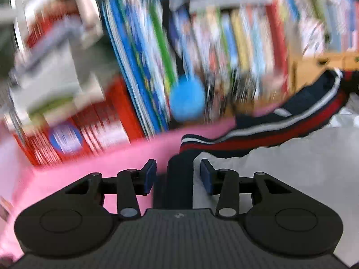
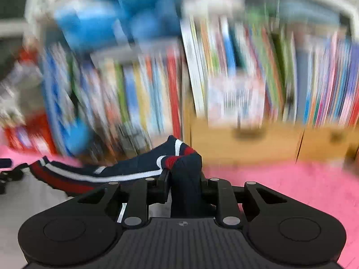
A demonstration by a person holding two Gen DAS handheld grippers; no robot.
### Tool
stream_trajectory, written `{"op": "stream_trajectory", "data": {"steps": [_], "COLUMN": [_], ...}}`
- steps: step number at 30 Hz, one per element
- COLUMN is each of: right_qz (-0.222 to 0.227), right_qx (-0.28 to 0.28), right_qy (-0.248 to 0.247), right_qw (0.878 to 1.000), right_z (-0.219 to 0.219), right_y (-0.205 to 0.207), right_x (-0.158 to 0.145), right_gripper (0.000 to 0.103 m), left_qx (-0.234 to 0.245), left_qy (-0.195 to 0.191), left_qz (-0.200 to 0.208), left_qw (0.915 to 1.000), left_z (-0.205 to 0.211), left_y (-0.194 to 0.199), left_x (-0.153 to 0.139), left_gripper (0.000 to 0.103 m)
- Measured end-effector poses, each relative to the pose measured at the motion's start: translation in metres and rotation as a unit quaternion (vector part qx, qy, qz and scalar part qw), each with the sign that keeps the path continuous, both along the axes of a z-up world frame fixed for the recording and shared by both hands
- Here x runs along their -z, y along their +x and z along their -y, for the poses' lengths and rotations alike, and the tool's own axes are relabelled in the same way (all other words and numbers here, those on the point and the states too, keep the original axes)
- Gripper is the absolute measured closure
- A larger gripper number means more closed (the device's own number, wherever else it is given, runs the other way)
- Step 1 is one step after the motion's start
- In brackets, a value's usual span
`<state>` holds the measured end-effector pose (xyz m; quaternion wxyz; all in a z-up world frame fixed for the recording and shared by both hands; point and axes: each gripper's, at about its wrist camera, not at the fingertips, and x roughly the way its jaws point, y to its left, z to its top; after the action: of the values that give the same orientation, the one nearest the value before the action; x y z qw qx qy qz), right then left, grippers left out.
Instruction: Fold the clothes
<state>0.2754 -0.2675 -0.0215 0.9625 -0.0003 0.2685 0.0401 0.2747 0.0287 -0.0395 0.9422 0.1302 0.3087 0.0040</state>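
A navy garment with red and white stripes (image 1: 280,121) hangs stretched between my two grippers, lifted above a pink mat and a grey cloth (image 1: 291,168). In the left wrist view, my left gripper (image 1: 178,174) has its blue pads apart, with a navy fold of the garment (image 1: 179,179) in the gap; the pads do not visibly press it. In the right wrist view, my right gripper (image 2: 185,179) is shut on a bunched navy corner of the garment (image 2: 186,174). The striped band (image 2: 89,174) runs off to the left.
A bookshelf packed with colourful books (image 2: 224,78) stands close ahead, blurred by motion. Wooden drawers (image 2: 246,139) sit below it. A pink mat (image 2: 291,186) covers the floor. A blue ball-like thing (image 1: 187,98) and a red box (image 1: 78,132) sit by the shelf.
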Motion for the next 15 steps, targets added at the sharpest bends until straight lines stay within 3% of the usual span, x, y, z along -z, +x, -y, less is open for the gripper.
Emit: {"op": "stream_trajectory", "data": {"steps": [2, 3, 5, 6, 10, 13, 15], "right_qz": [-0.024, -0.029, -0.033, -0.034, 0.005, 0.035, 0.042], "right_qx": [0.011, 0.017, 0.036, 0.045, 0.062, 0.011, -0.038], "right_qy": [-0.042, -0.047, -0.053, -0.062, -0.051, -0.009, 0.020], "right_qw": [0.999, 0.998, 0.997, 0.996, 0.997, 0.999, 0.998], "right_z": [-0.007, -0.007, -0.003, -0.001, 0.014, 0.007, -0.007], "right_y": [0.012, 0.015, 0.018, 0.017, -0.022, -0.066, -0.096], "right_x": [0.027, 0.032, 0.030, 0.027, 0.000, -0.020, -0.028], "right_gripper": [0.066, 0.058, 0.036, 0.026, 0.022, 0.022, 0.022], "left_qx": [-0.004, -0.012, -0.029, -0.034, -0.048, -0.040, -0.023], "left_qy": [-0.009, -0.004, 0.006, 0.005, -0.052, -0.079, -0.073], "left_qz": [-0.006, -0.005, -0.002, -0.002, 0.048, 0.069, 0.073], "left_qw": [0.9999, 0.9999, 0.9996, 0.9994, 0.9963, 0.9937, 0.9944], "left_z": [-0.003, -0.004, -0.009, -0.015, -0.043, -0.046, -0.034], "left_y": [0.006, 0.006, 0.007, 0.006, -0.023, -0.056, -0.087], "left_x": [0.011, 0.013, 0.010, 0.005, -0.037, -0.057, -0.054], "left_gripper": [0.043, 0.032, 0.020, 0.021, 0.018, 0.017, 0.015]}}
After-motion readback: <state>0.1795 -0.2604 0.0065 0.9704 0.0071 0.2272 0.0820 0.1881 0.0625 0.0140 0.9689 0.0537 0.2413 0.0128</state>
